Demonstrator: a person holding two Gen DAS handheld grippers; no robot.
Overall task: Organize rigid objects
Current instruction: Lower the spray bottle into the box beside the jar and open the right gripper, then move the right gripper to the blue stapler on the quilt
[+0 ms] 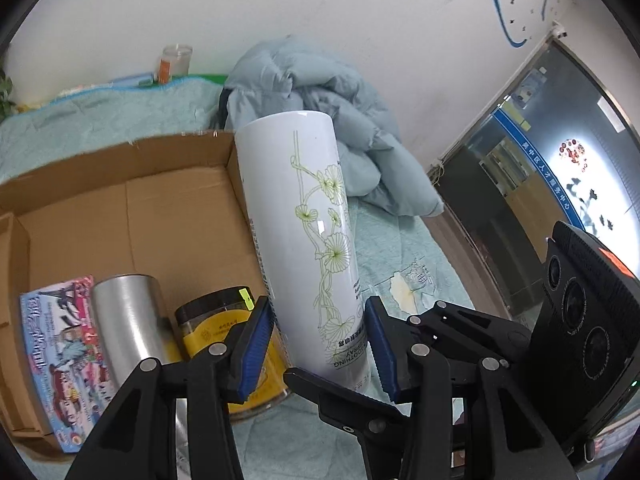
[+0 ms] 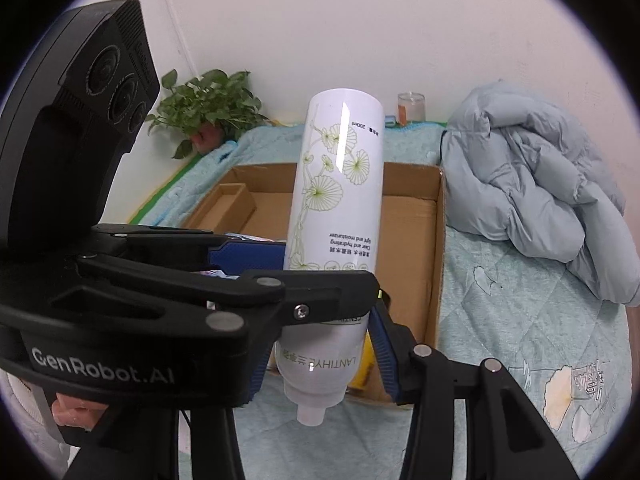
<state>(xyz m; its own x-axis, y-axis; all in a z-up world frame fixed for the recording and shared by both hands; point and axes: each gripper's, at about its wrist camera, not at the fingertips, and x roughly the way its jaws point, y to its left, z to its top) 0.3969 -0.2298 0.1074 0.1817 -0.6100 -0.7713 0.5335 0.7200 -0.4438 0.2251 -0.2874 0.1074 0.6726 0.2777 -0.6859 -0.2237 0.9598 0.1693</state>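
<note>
A tall white spray bottle (image 1: 308, 216) with green flower drawings is held neck down above the bed, beside an open cardboard box (image 1: 132, 200). My left gripper (image 1: 316, 340) has its blue pads on either side of the bottle's lower part. My right gripper (image 2: 320, 356) also closes on the same bottle (image 2: 336, 184) near its neck, just below the left one. In the box lie a silver tumbler (image 1: 128, 320), a yellow jar with a dark lid (image 1: 224, 328) and a colourful flat box (image 1: 60, 356).
A crumpled light-blue jacket (image 1: 320, 120) lies right of the box on the teal bedspread (image 2: 520, 320). A potted plant (image 2: 204, 108) and a glass candle (image 2: 410, 108) stand by the white wall. A dark glass door (image 1: 540, 184) is at the far right.
</note>
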